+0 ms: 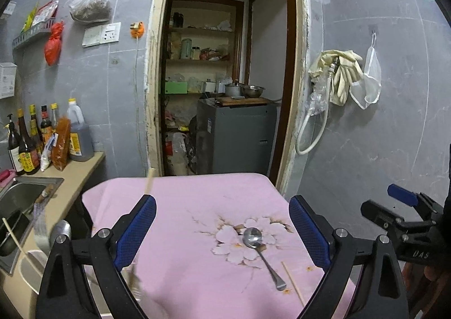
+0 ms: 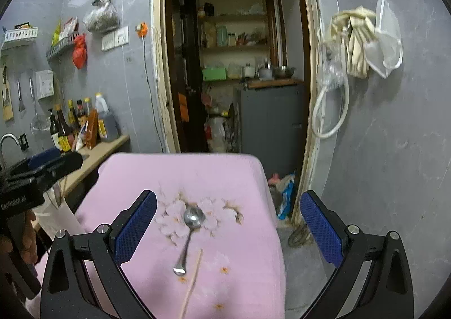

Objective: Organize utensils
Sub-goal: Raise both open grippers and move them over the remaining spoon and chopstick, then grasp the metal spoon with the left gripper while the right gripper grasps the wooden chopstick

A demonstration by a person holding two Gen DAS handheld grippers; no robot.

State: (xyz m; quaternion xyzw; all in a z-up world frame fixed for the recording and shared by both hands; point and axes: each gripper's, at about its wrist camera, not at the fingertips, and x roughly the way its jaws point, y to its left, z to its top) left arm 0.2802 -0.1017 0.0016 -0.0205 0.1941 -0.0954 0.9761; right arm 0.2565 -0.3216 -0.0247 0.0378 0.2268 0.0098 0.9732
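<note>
A metal spoon [image 1: 255, 237] [image 2: 194, 217] lies on the pink flowered cloth [image 1: 183, 276] [image 2: 239, 234] covering a table, its handle pointing toward me. A single wooden chopstick [image 1: 293, 282] [image 2: 193, 282] lies just beside the handle. My left gripper [image 1: 222, 206] hovers open above the cloth with nothing between its fingers; the spoon sits ahead, slightly right. My right gripper [image 2: 229, 197] is open too and holds nothing, the spoon a little left of its centre. A blurred wooden stick [image 1: 149, 182] shows above the left finger's tip. Each gripper appears in the other's view [image 1: 406, 206] [image 2: 42, 166].
Left of the table runs a counter with a steel sink [image 1: 22, 197], sauce bottles [image 1: 28, 144] and a white container holding utensils [image 1: 31, 262]. Behind the table is an open doorway with a grey cabinet [image 1: 236, 133]. Gloves [image 1: 341, 76] and a hose hang on the right wall.
</note>
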